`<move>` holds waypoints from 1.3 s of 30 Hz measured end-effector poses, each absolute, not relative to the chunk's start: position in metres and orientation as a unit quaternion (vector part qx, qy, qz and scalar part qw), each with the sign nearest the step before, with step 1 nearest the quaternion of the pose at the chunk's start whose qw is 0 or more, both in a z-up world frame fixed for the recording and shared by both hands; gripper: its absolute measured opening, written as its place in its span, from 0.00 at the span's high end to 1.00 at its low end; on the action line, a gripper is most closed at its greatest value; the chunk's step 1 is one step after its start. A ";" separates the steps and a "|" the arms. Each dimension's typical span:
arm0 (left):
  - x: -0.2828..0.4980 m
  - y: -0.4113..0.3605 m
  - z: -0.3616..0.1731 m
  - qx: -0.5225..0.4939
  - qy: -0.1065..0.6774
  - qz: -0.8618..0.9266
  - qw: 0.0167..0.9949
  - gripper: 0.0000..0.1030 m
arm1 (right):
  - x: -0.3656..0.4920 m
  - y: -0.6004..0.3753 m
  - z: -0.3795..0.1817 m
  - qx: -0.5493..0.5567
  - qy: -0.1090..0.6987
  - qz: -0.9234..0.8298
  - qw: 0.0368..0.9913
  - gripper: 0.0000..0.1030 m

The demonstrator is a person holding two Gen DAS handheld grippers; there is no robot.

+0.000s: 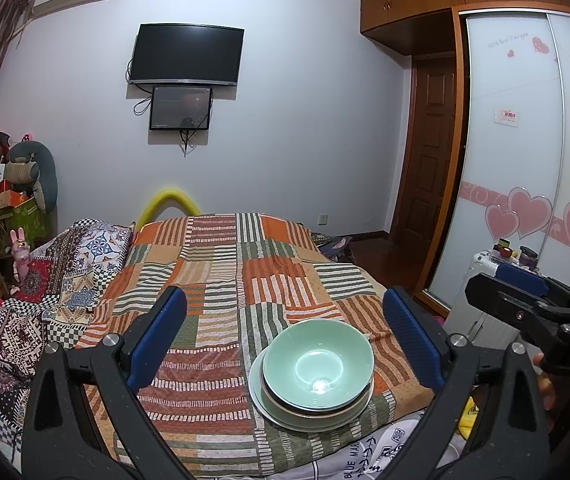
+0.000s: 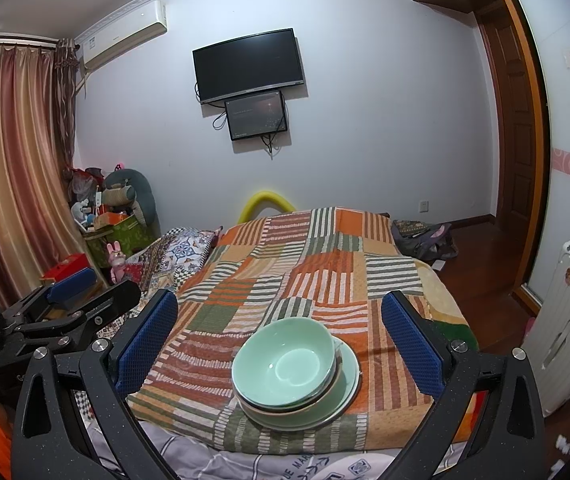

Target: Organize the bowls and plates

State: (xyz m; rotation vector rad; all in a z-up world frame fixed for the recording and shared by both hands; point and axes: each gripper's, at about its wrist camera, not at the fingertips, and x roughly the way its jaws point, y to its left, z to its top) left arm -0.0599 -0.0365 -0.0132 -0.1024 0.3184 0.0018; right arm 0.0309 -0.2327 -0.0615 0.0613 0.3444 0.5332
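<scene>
A bowl (image 1: 318, 364) sat on a stack of plates (image 1: 285, 416) near the bed's (image 1: 221, 264) front edge. Behind the bed, a television (image 1: 187, 55) hung on the wall, a smaller screen (image 1: 181, 108) just below it.

The bed (image 1: 221, 264) is covered by a patchwork blanket (image 1: 245, 288) of orange, green and striped squares. Near its front edge, slightly to the right, a stack of dishes is set: a pale green bowl (image 1: 319, 364) on top, a wide plate (image 1: 269, 400) at the bottom. Patterned bedding (image 1: 65, 292) is bunched along the left side. A light printed sheet (image 2: 285, 466) is seen under the blanket's near edge.
</scene>
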 end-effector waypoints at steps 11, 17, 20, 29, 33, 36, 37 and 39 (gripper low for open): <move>-0.059 -0.037 -0.015 -0.048 0.158 0.001 0.986 0.02 | 0.028 -0.230 -0.062 0.029 0.170 0.263 0.949 0.01; -0.060 -0.039 -0.014 -0.046 0.156 0.000 0.987 0.01 | 0.026 -0.228 -0.062 0.028 0.169 0.264 0.949 0.01; -0.060 -0.040 -0.013 -0.044 0.155 -0.001 0.987 0.01 | 0.026 -0.227 -0.062 0.027 0.169 0.265 0.949 0.01; -0.060 -0.042 -0.012 -0.041 0.155 -0.008 0.987 0.00 | 0.026 -0.227 -0.062 0.027 0.168 0.264 0.949 0.01; -0.059 -0.043 -0.012 -0.039 0.158 -0.014 0.986 0.00 | 0.026 -0.226 -0.062 0.027 0.169 0.265 0.949 0.01; -0.056 -0.043 -0.013 -0.039 0.164 -0.017 0.986 0.00 | 0.026 -0.227 -0.062 0.027 0.169 0.265 0.949 0.01; -0.056 -0.043 -0.013 -0.040 0.165 -0.016 0.985 0.00 | 0.027 -0.227 -0.062 0.027 0.169 0.264 0.949 0.01; -0.055 -0.041 -0.015 -0.042 0.166 -0.016 0.985 0.00 | 0.026 -0.227 -0.062 0.027 0.169 0.264 0.949 0.01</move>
